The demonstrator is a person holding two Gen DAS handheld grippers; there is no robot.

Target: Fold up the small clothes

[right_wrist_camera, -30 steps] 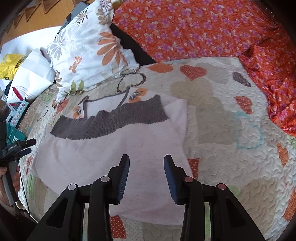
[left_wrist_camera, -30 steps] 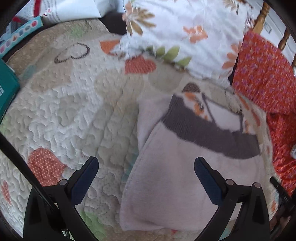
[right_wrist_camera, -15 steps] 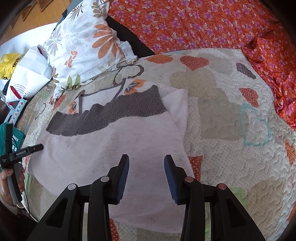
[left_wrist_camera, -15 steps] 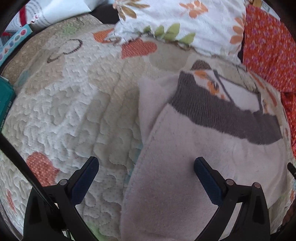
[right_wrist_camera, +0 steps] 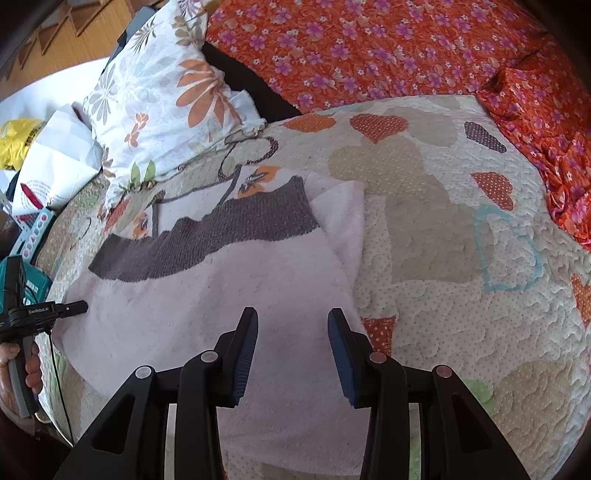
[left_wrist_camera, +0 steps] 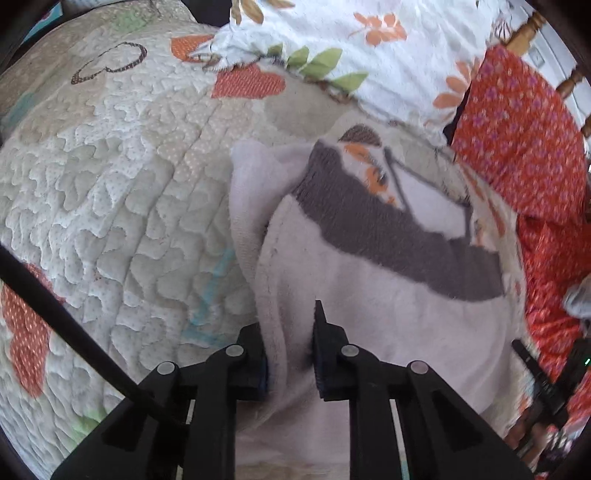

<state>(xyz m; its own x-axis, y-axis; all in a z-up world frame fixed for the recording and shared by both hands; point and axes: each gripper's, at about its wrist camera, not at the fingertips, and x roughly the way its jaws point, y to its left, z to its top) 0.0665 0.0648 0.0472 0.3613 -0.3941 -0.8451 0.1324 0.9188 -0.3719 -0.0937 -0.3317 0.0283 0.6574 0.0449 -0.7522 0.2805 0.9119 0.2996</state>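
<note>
A small pale pink garment (left_wrist_camera: pixel 388 321) with a dark grey knitted band (left_wrist_camera: pixel 376 229) is spread flat on a quilted bedspread (left_wrist_camera: pixel 110 206) patterned with hearts. In the left wrist view the left gripper (left_wrist_camera: pixel 290 363) is seen closing on the garment's left edge: a raised fold of the pink cloth is pinched between the two fingers, whose pads press against it from either side. The near ends of this fold and the inner faces of the pads are hidden by the cloth itself.

The right wrist view gives what the left cannot: the whole spread of the garment (right_wrist_camera: pixel 207 302), with the right gripper (right_wrist_camera: pixel 293 354) held over its near right part, jaws standing apart and nothing between them. Whether its fingertips touch the cloth cannot be told. At the far left edge of that view the left gripper's tip (right_wrist_camera: pixel 72 307) is seen at the garment's left edge, with a hand (right_wrist_camera: pixel 26 363) around its handle; the grip on the cloth cannot be made out from there.

A floral pillow (right_wrist_camera: pixel 162 99) lies at the far left of the bedspread, just beyond the garment, and an orange flowered cover (right_wrist_camera: pixel 369 48) runs along the far and right sides. Only the right wrist view shows a teal box (right_wrist_camera: pixel 31 288), a white paper bag (right_wrist_camera: pixel 59 155) and something yellow (right_wrist_camera: pixel 14 140) beyond the left side of the bed, all cut off by the frame. In the left wrist view, wooden bedposts (left_wrist_camera: pixel 524 29) appear at the far right, blurred, and a dark device (left_wrist_camera: pixel 546 384) at the near right edge is too cropped to be identified.
</note>
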